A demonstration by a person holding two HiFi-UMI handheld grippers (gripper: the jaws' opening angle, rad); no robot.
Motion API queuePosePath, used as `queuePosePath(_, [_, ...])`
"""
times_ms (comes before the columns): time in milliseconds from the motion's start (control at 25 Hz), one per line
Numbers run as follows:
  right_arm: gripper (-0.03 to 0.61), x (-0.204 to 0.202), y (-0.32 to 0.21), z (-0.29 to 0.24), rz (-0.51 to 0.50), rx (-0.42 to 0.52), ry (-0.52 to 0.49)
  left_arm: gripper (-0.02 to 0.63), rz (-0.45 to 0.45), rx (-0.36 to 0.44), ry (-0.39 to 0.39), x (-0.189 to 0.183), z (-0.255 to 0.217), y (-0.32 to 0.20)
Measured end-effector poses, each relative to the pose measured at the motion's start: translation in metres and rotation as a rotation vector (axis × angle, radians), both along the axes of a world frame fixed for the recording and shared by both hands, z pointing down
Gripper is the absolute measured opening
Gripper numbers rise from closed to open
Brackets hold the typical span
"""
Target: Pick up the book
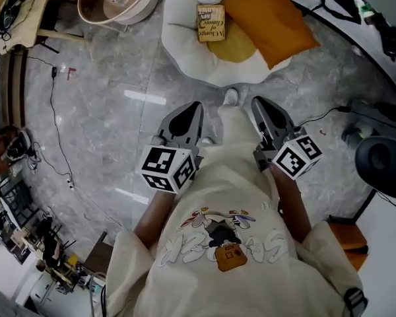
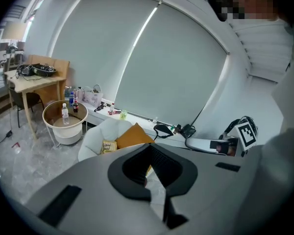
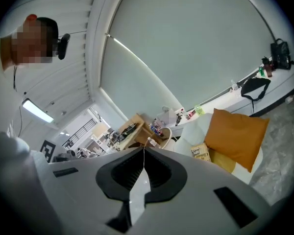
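Note:
The book [image 1: 210, 22], tan with dark print on its cover, lies on the seat of a white round armchair [image 1: 178, 38], beside an orange cushion [image 1: 270, 18]. My left gripper [image 1: 194, 107] and right gripper [image 1: 257, 102] are held side by side over the marble floor, well short of the chair. Both are shut with nothing between the jaws. In the left gripper view the book [image 2: 108, 146] shows just left of the shut left gripper [image 2: 149, 147]. In the right gripper view the book [image 3: 201, 152] lies to the right of the shut right gripper [image 3: 143, 149], under the cushion [image 3: 235, 133].
A round side table [image 1: 115, 2] holding bottles stands left of the chair, with a wooden desk [image 1: 20, 12] further left. A black cable [image 1: 56, 124] trails across the floor. A white ledge [image 1: 356, 12] with bags runs behind the chair. A dark round device [image 1: 383, 164] sits at the right.

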State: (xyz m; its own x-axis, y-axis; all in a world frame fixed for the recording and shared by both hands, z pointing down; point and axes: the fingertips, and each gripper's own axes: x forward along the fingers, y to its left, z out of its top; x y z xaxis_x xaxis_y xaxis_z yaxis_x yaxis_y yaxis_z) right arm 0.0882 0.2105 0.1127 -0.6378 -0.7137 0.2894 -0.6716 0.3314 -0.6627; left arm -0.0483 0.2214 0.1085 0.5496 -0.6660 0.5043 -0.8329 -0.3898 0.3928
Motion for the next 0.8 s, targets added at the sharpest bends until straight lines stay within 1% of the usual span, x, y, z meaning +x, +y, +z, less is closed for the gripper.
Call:
queuePosePath(160, [0.025, 0.011, -0.038, 0.004, -0.037, -0.007, -0.006, 0.006, 0.017, -0.001, -0.026, 0.021, 0.0, -0.036])
queuePosePath(280, [0.025, 0.016, -0.057, 0.005, -0.045, 0.0, -0.008, 0.006, 0.015, -0.015, -0.035, 0.024, 0.009, -0.054])
queuePosePath(360, [0.025, 0.017, -0.061, 0.008, -0.046, -0.013, -0.009, 0.006, 0.012, -0.034, -0.033, 0.023, 0.016, -0.061])
queuePosePath(560, [0.025, 0.01, -0.079, 0.015, -0.033, -0.038, 0.01, 0.006, 0.012, -0.088, -0.001, 0.009, 0.036, -0.091])
queuePosePath(680, [0.025, -0.003, -0.097, 0.02, -0.014, -0.056, 0.025, 0.006, 0.036, -0.118, 0.016, -0.004, 0.048, -0.116])
queuePosePath(800, [0.025, -0.018, -0.121, 0.025, -0.019, -0.067, 0.052, 0.006, 0.052, -0.137, 0.037, -0.017, 0.062, -0.148])
